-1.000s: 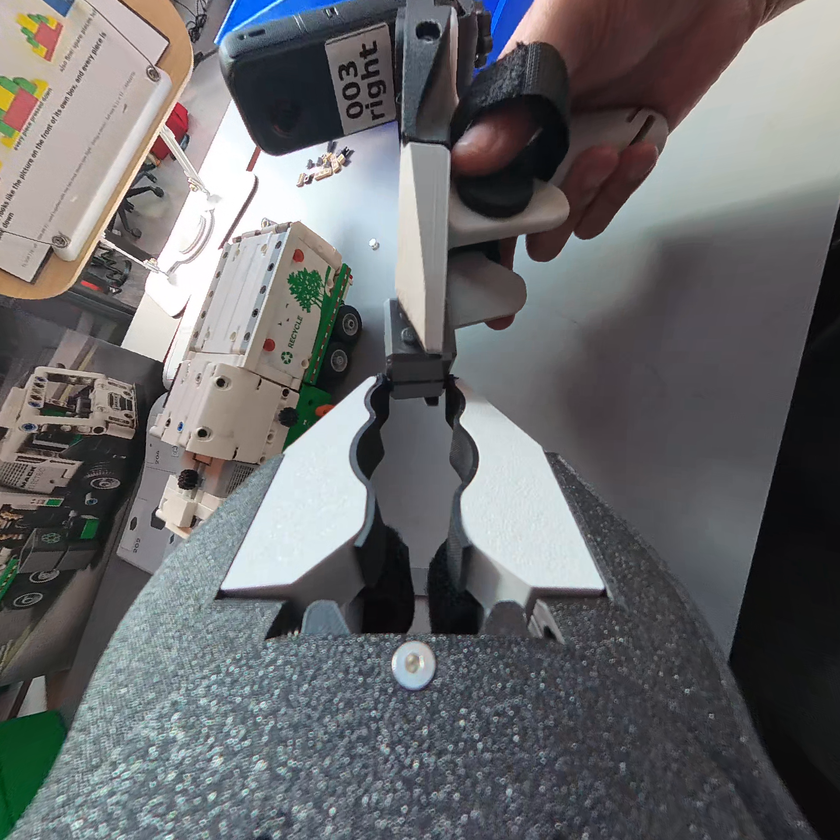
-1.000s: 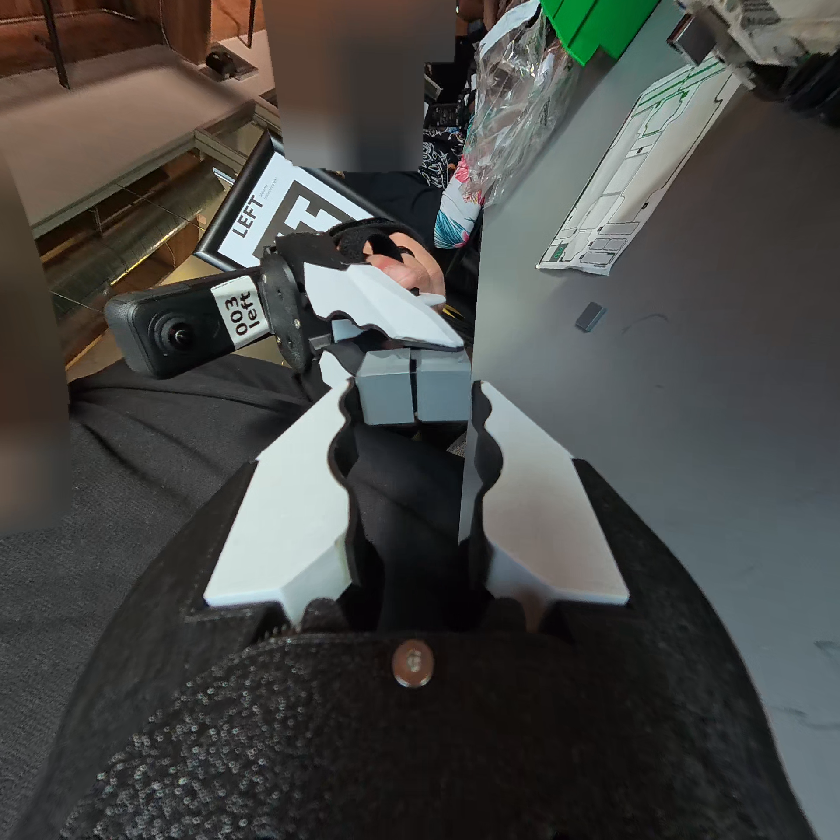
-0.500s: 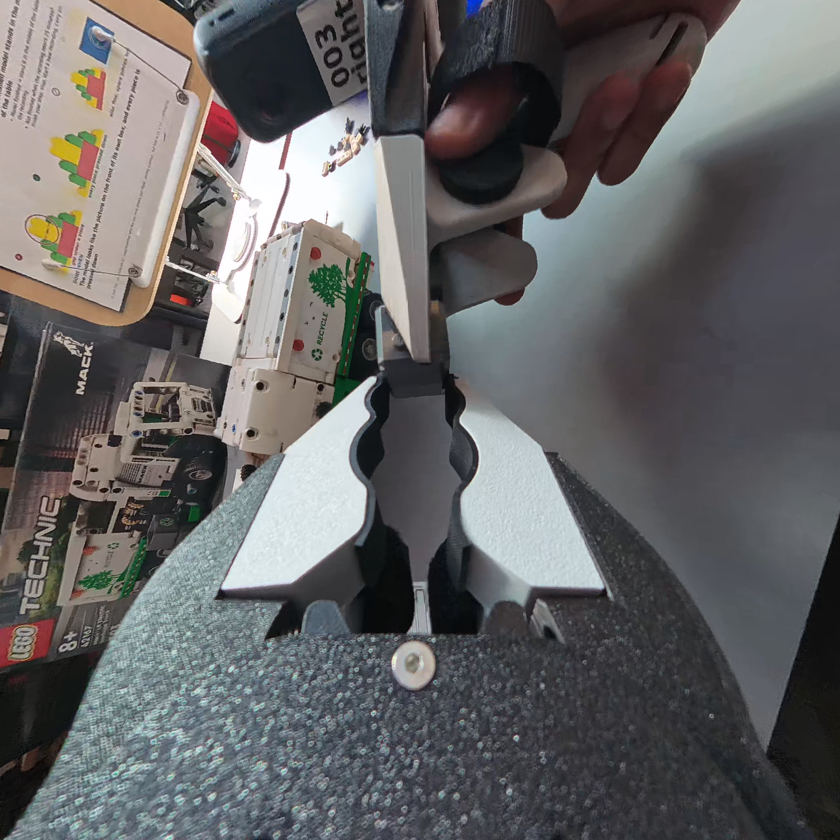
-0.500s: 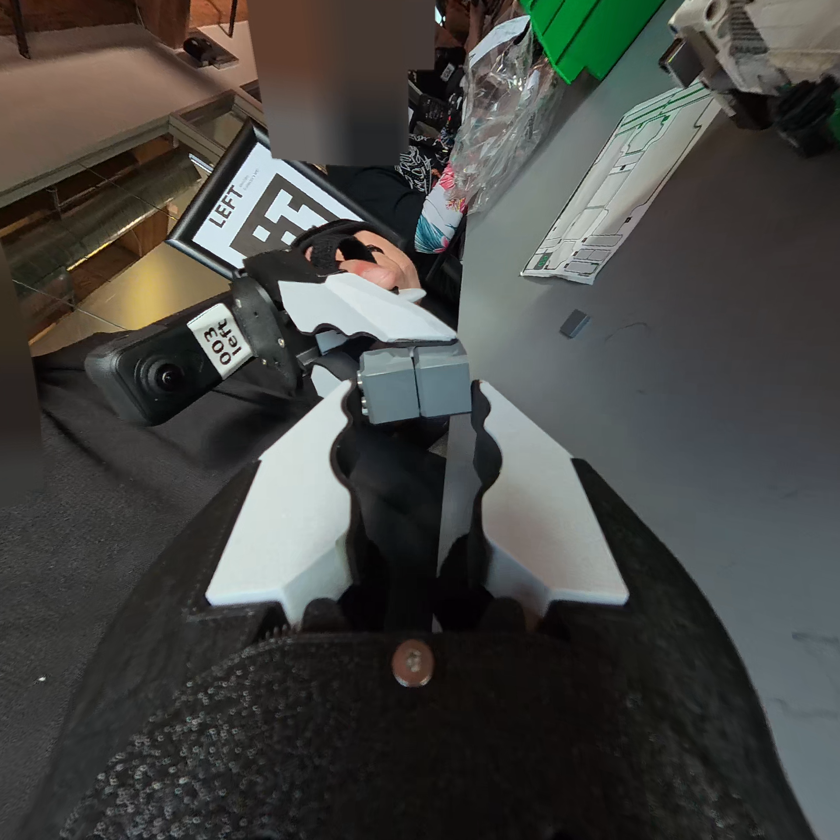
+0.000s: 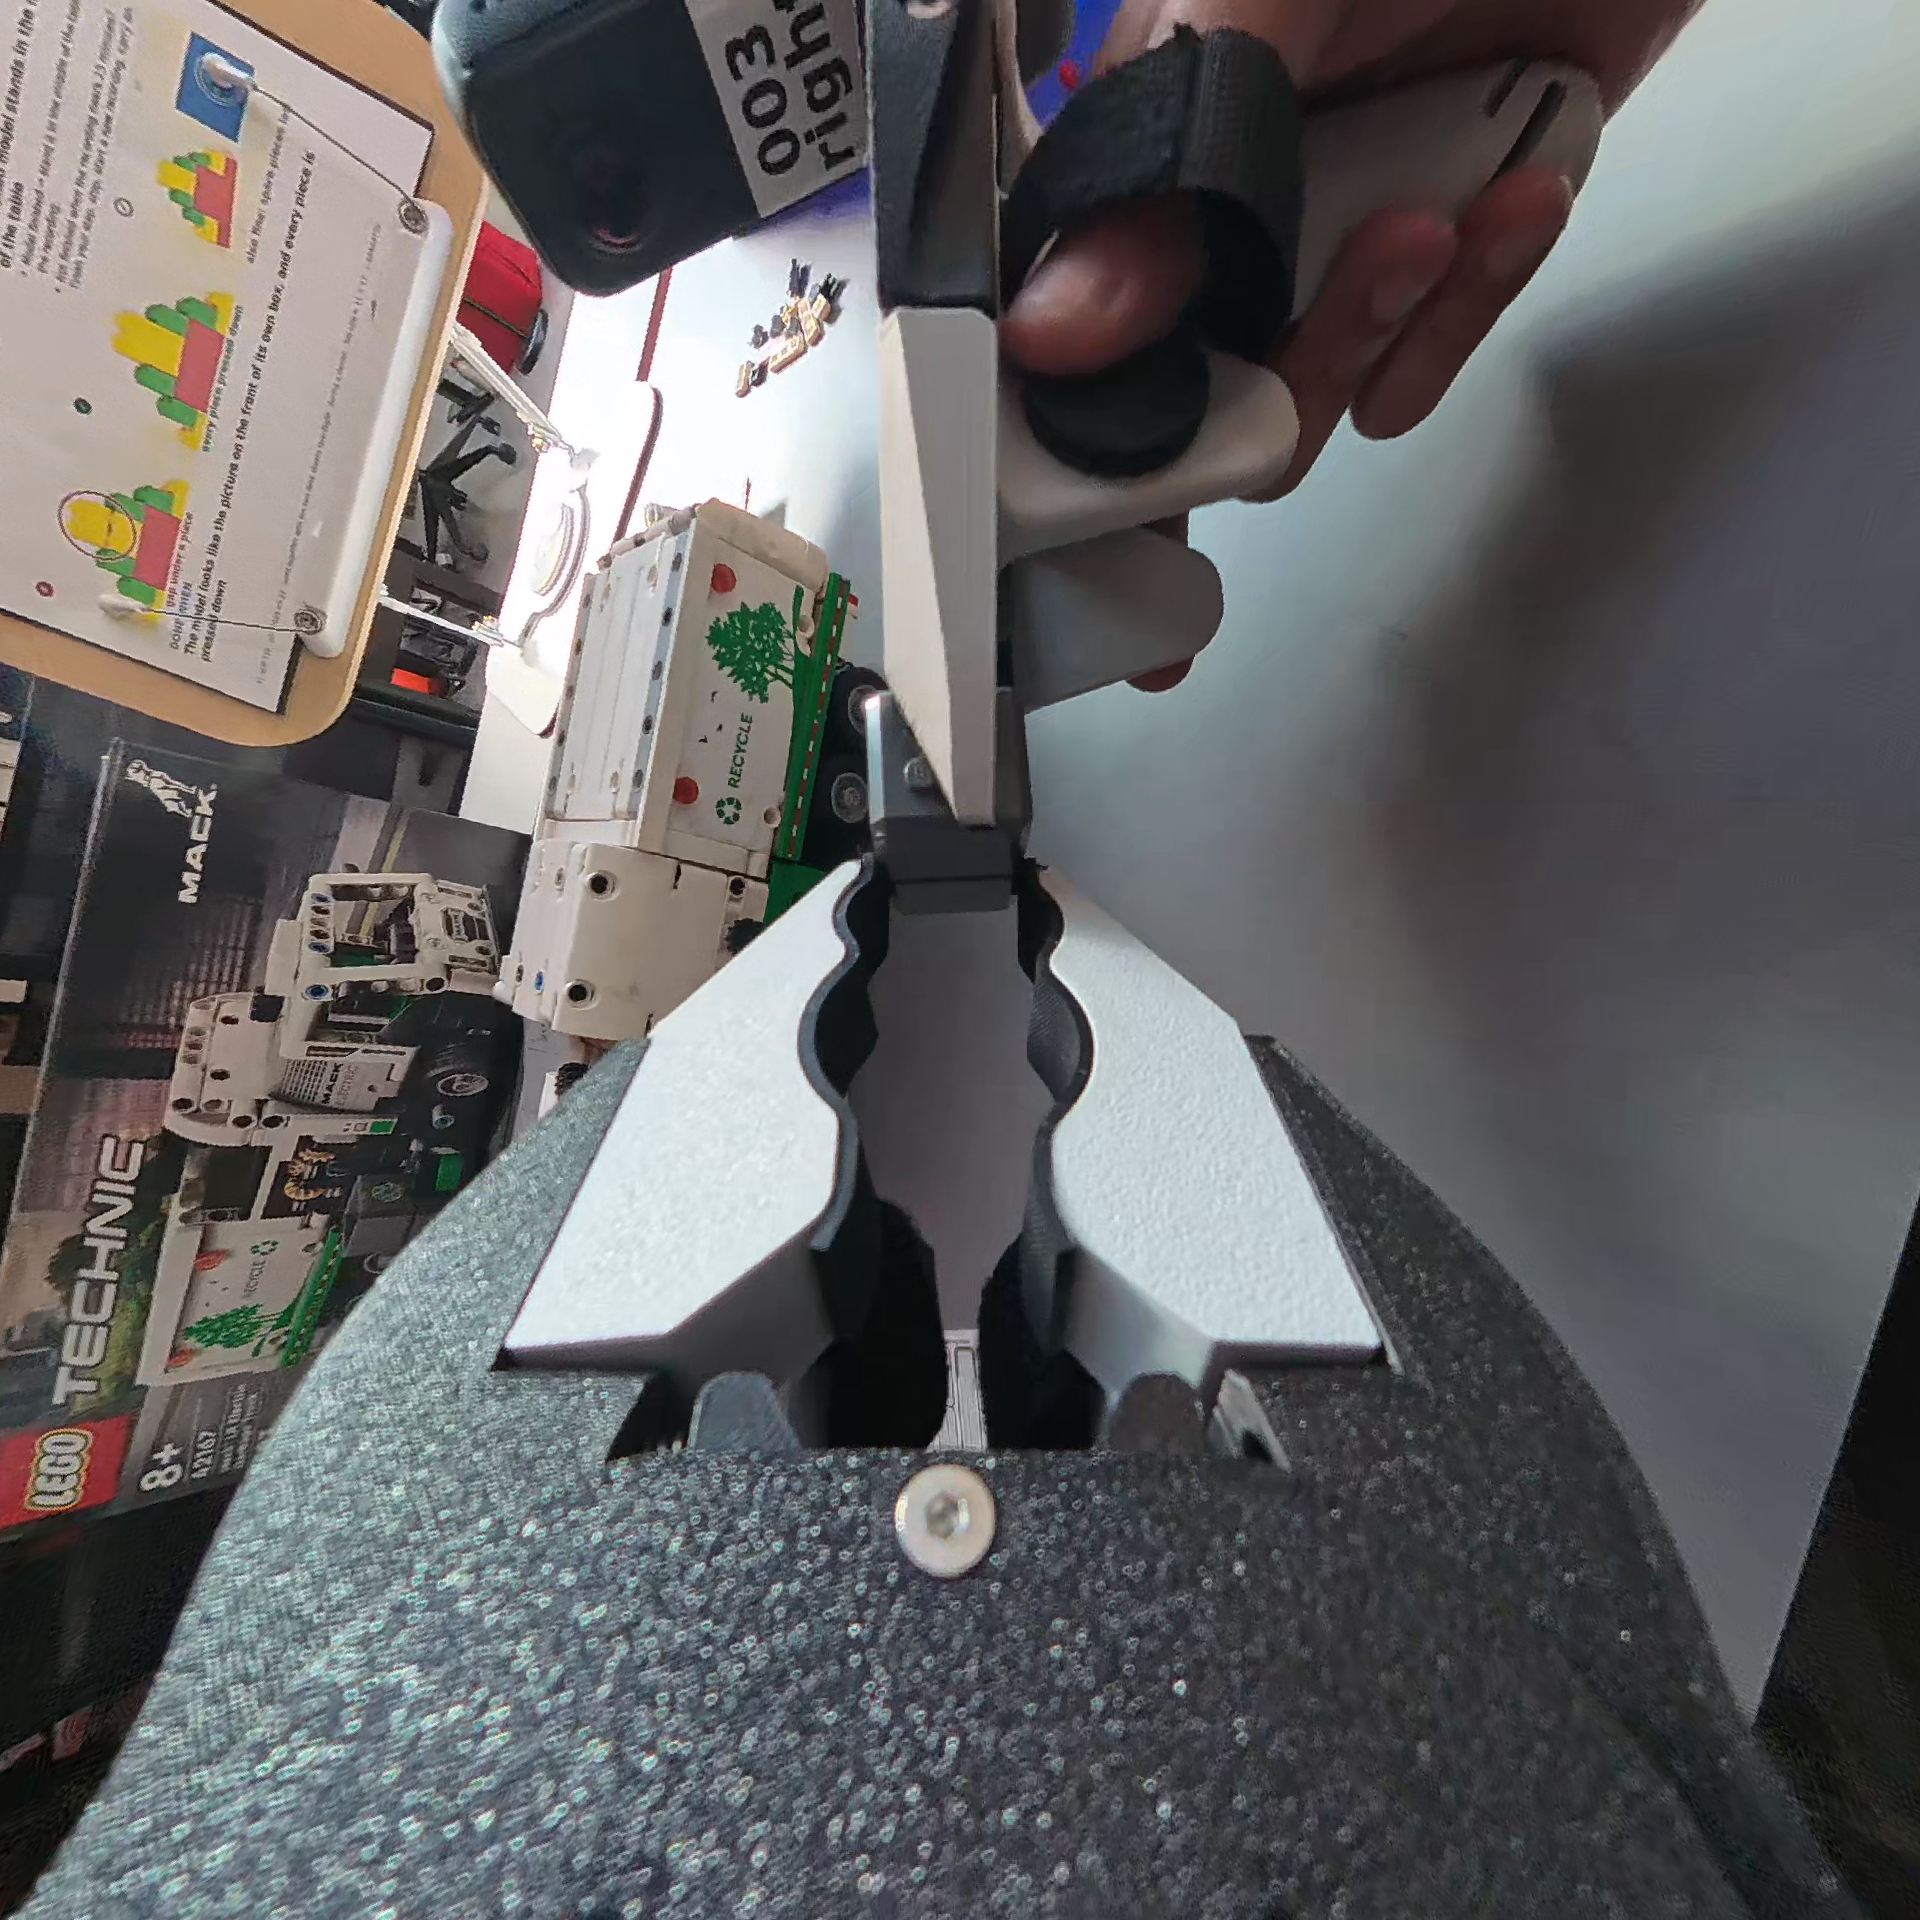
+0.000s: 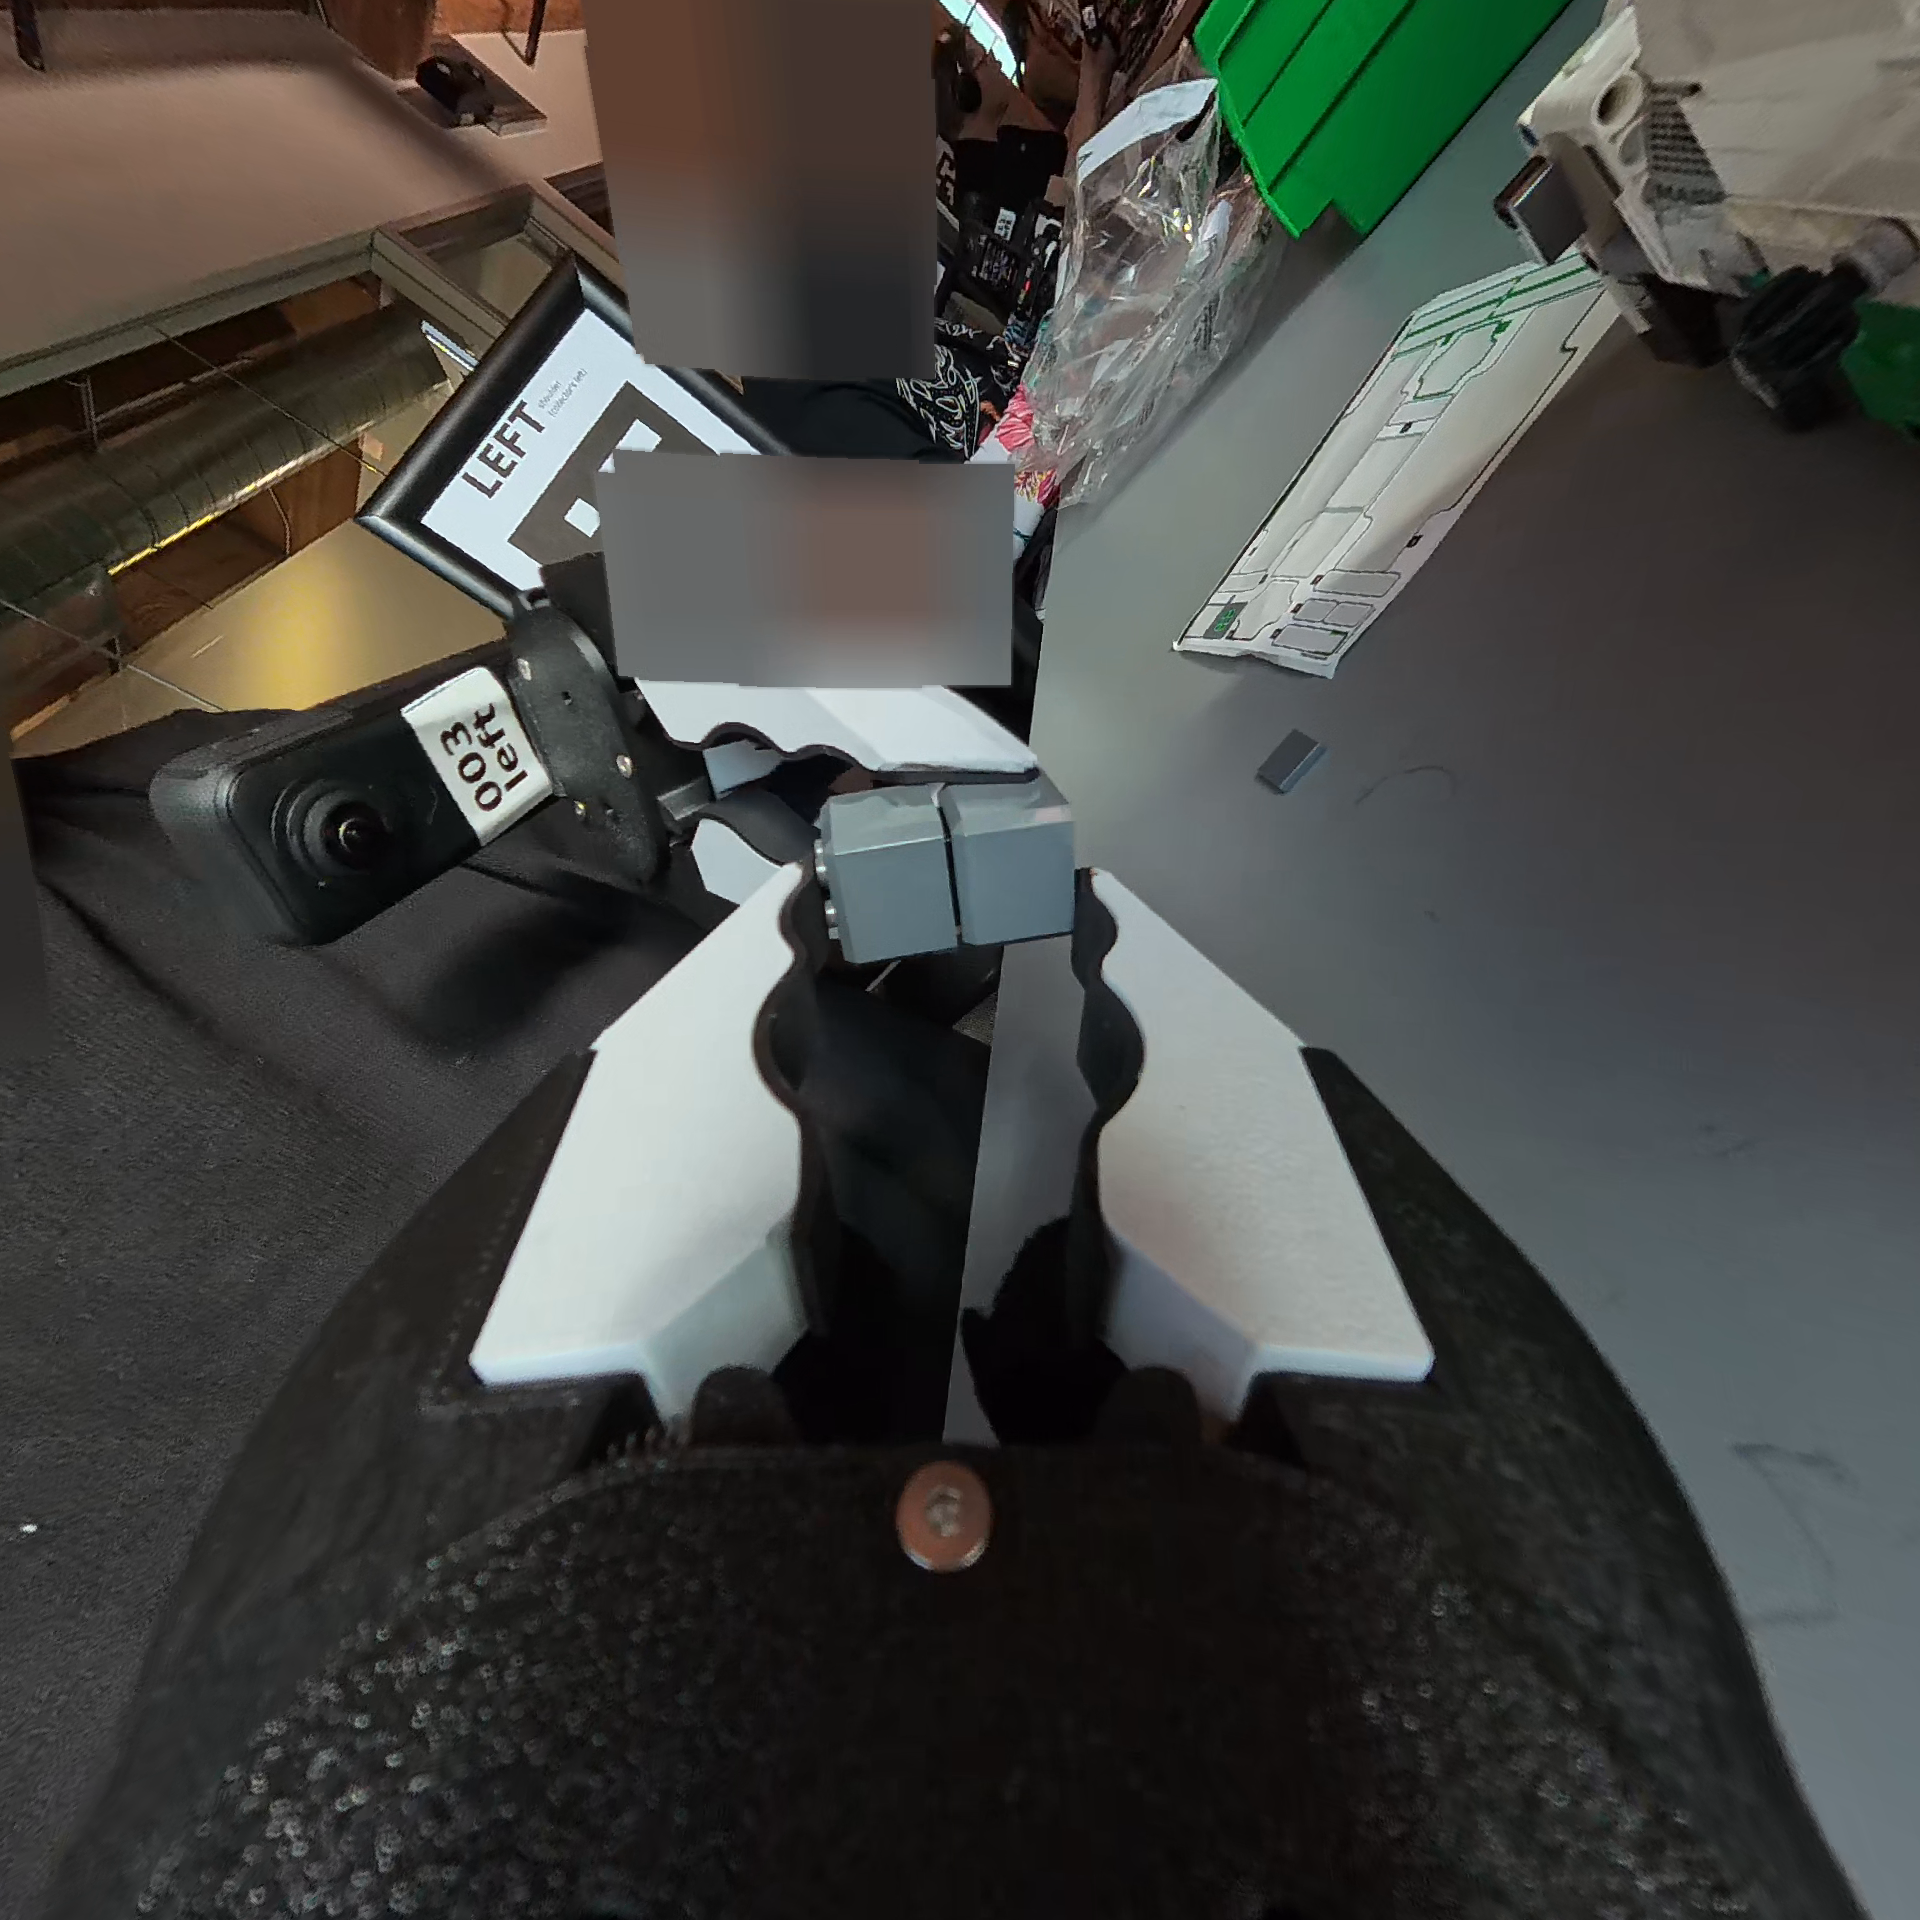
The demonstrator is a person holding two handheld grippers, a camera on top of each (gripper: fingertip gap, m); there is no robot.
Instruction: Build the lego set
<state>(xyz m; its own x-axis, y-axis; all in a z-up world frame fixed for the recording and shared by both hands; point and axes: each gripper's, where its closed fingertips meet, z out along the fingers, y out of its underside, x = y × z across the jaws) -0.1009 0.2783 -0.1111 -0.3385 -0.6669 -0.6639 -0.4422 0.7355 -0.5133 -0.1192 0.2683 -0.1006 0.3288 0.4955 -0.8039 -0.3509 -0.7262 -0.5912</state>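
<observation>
In the left wrist view, at frame centre, the left hand-held gripper [image 5: 951, 883] has its fingertips closed onto a small grey lego assembly [image 5: 951, 878], and the right hand-held gripper [image 5: 961, 790] comes down from above, pinched on the same piece. A hand [image 5: 1351, 260] works it at the upper right. Behind, left of centre, stands a white and green lego recycling truck [image 5: 675, 790] on the desk [image 5: 1455, 831], blocking that side. At lower left lies the lego box [image 5: 208, 1143], at upper left an instruction board [image 5: 208, 312]. Bare desk opens to the right.

In the right wrist view, a loose grey tile [image 6: 1291, 761] and a sticker sheet [image 6: 1382, 488] lie beyond, with clear bags [image 6: 1143, 312] and green bins [image 6: 1351, 104] at the top.
</observation>
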